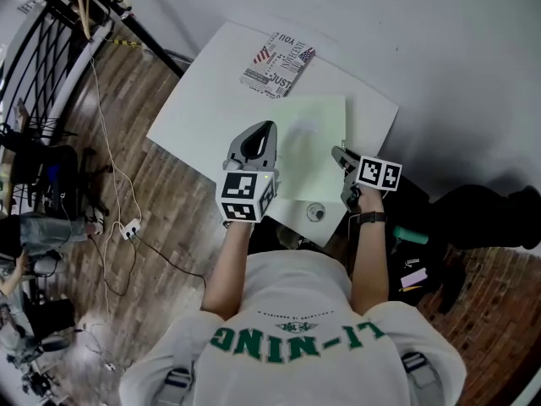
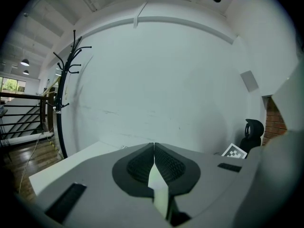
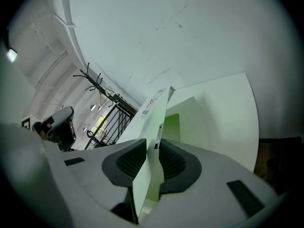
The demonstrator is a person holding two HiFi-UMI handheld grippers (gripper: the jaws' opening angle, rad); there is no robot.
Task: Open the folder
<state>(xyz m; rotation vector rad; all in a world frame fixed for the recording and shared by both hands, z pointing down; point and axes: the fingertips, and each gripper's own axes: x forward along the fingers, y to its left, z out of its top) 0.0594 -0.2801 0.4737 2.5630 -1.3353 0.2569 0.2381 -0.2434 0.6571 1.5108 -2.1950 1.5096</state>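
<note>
Left gripper [image 2: 154,147] is pinched shut on the left edge of the pale green folder [image 1: 314,138], which lies mid-table [image 1: 199,112]. Right gripper [image 3: 152,151] has its jaws closed down on the cover's right edge. Best bet imo: left anchors the folder while right swings the cover up and over slowly, no yanking.

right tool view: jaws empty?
No, an edge of the pale green folder stands upright between the jaws of the right tool, which are closed in on it.
</note>
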